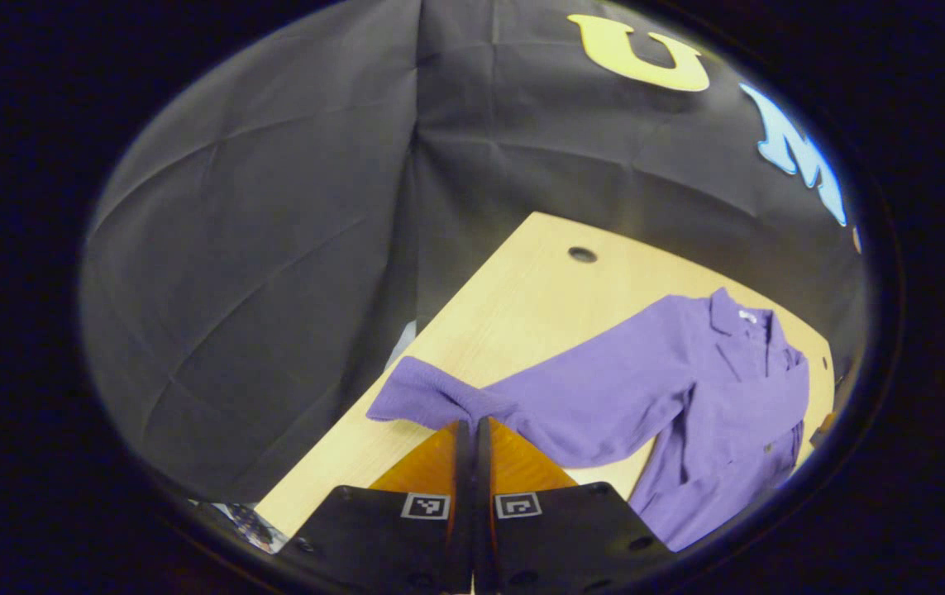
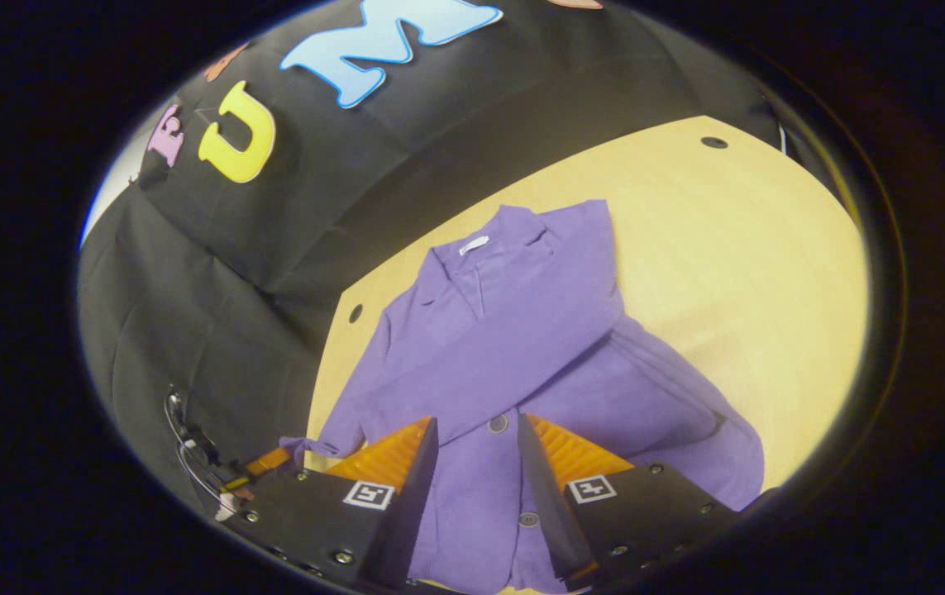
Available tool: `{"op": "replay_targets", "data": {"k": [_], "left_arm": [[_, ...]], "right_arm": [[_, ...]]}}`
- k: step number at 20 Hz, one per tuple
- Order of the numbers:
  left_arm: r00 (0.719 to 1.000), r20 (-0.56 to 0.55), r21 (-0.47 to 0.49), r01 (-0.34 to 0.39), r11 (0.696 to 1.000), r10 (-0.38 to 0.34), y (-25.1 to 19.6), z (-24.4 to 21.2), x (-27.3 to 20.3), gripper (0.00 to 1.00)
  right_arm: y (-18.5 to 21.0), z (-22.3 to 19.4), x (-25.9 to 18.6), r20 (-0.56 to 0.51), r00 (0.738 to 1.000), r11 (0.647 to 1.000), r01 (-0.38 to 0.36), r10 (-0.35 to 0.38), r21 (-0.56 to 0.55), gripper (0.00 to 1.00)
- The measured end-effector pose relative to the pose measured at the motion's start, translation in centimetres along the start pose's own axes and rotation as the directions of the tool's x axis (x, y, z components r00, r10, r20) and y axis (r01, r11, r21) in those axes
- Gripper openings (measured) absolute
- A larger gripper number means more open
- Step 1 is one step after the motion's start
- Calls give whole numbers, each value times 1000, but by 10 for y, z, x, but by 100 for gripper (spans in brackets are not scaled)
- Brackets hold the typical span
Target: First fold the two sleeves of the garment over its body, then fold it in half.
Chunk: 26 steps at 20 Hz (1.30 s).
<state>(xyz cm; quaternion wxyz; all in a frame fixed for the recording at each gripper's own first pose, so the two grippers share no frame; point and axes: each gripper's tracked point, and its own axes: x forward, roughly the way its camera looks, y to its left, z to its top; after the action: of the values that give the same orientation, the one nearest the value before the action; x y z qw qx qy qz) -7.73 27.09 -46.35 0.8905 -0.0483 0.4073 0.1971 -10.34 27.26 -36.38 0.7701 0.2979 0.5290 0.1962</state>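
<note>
1 purple garment [image 2: 522,347] lies flat on 1 pale table [image 2: 737,248], collar toward the booth wall. I count 2 sleeves: 1 folded across the body [image 2: 513,364], 1 stretched out to the table's edge [image 1: 555,397]. My left gripper [image 1: 472,426] is pinched on that sleeve's cuff. My right gripper [image 2: 479,430] hangs spread over the buttons. Bare tabletop lies beside the garment.

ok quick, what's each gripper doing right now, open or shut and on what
Left gripper: shut on the cuff of the purple garment's sleeve.
Right gripper: open, holding nothing, over the garment's buttoned front.
</note>
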Motion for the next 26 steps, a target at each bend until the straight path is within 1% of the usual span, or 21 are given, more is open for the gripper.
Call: {"op": "replay_targets", "data": {"k": [3,7,10,14,17,19,22,24,26], "left_arm": [[996,51,66,71,995,-75,-57,34,-1,6],[978,88,144,176,974,-190,-152,63,-7,6],[956,100,203,251,946,-275,-225,75,-14,6],[919,87,277,348,896,-384,-319,78,-26,6],[885,59,345,417,841,-462,-383,64,-42,6],[858,23,395,464,793,-514,-428,48,-48,5],[810,-36,456,535,711,-586,-489,18,-65,5],[784,-77,490,568,661,-617,-517,1,-75,5],[770,-115,516,586,624,-628,-537,-15,-78,6]], "right_arm": [[-10,4,-9,16,1000,1000,0,0,19,62],[-27,8,-22,34,999,999,11,-12,34,62],[-42,11,-31,40,999,999,22,-24,47,62],[-64,12,-41,38,998,997,40,-43,71,62],[-80,14,-49,38,998,994,54,-58,95,62],[-91,15,-52,37,997,991,65,-70,113,62],[-107,15,-58,33,995,987,85,-90,139,62],[-116,15,-61,28,994,984,99,-104,151,62],[-124,15,-63,24,993,981,108,-114,162,62]]}}
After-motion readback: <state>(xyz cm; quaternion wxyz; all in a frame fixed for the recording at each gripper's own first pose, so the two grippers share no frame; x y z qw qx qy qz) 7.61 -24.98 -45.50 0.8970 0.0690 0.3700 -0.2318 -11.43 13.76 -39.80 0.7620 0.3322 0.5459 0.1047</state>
